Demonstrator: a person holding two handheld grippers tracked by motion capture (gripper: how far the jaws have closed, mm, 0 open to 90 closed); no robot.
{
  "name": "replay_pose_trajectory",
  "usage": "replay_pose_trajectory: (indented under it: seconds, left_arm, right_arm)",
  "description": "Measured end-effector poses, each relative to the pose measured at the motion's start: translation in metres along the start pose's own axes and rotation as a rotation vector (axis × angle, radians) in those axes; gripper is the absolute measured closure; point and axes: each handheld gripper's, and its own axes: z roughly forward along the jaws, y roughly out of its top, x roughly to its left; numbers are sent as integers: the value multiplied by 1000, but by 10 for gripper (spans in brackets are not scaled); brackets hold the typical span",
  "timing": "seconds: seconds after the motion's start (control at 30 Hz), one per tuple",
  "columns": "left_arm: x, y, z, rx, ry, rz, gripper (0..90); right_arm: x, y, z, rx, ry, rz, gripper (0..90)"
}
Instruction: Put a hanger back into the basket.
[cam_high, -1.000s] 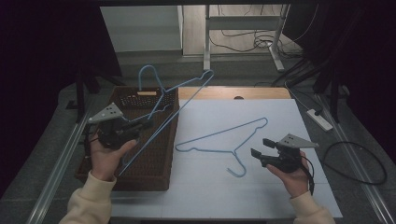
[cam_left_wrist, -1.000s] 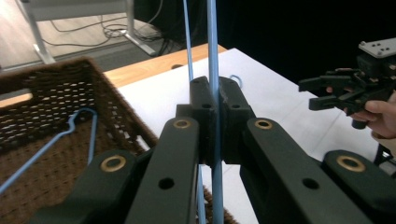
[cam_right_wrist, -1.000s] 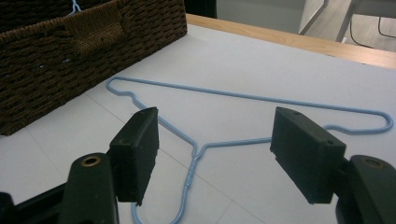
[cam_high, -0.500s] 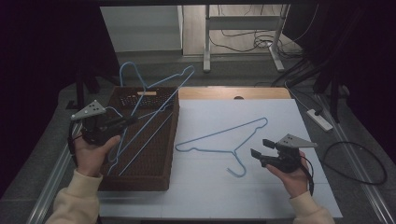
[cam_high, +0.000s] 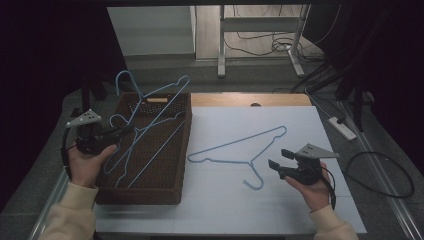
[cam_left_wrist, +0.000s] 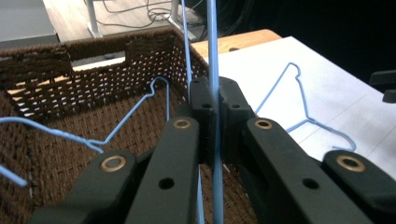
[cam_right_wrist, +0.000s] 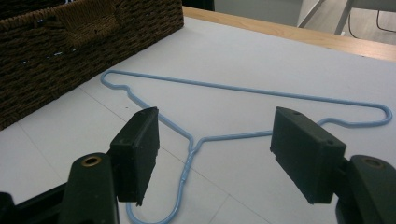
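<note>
While L gripper (cam_high: 120, 131) clamps blue hanger (cam_high: 150, 125) wire over wicker basket (cam_high: 145, 192), hook past far rim | R gripper (cam_high: 278, 159) jaws wide, empty, nr hook of 2nd hanger (cam_high: 240, 150) flat on white mat (cam_high: 225, 200)

A basket (cam_high: 150, 192) sits left on the table (cam_high: 220, 210); one hanger (cam_high: 239, 151) lies right of it, another (cam_high: 150, 127) over the basket.

A blue wire hanger (cam_high: 150, 127) tilts into the brown wicker basket (cam_high: 150, 192), hook uppermost.
</note>
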Motion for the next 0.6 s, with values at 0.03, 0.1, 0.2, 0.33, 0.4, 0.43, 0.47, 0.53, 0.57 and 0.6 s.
replay_pose_trajectory:
  seconds: [0.03,0.1,0.2,0.33,0.4,0.43,0.47,0.53,0.57,0.6]
  left_arm:
    - [0,-1,1,5,0,0,861]
    - [2,-3,3,17,3,2,861]
    - [4,-5,7,36,9,1,861]
    - [6,-8,10,53,14,3,861]
    - [6,-9,10,57,15,4,861]
    - [6,-9,10,61,15,5,861]
    - [7,-10,11,66,15,6,861]
    - [7,-12,12,77,15,6,861]
    - [7,-13,12,83,17,7,861]
    - [8,-13,12,87,18,10,862]
  right_arm:
    - [0,0,0,-1,0,0,335]
    - [0,0,0,-2,-1,-1,335]
    - [0,0,0,-2,-2,-1,335]
    - [0,0,0,-3,-3,-1,335]
    - [0,0,0,-3,-3,-1,335]
    - [0,0,0,-3,-3,-1,336]
    - [0,0,0,-3,-4,-1,335]
    - [0,0,0,-2,-4,-1,336]
    - [0,0,0,-2,-3,0,336]
    - [0,0,0,-2,-3,-1,336]
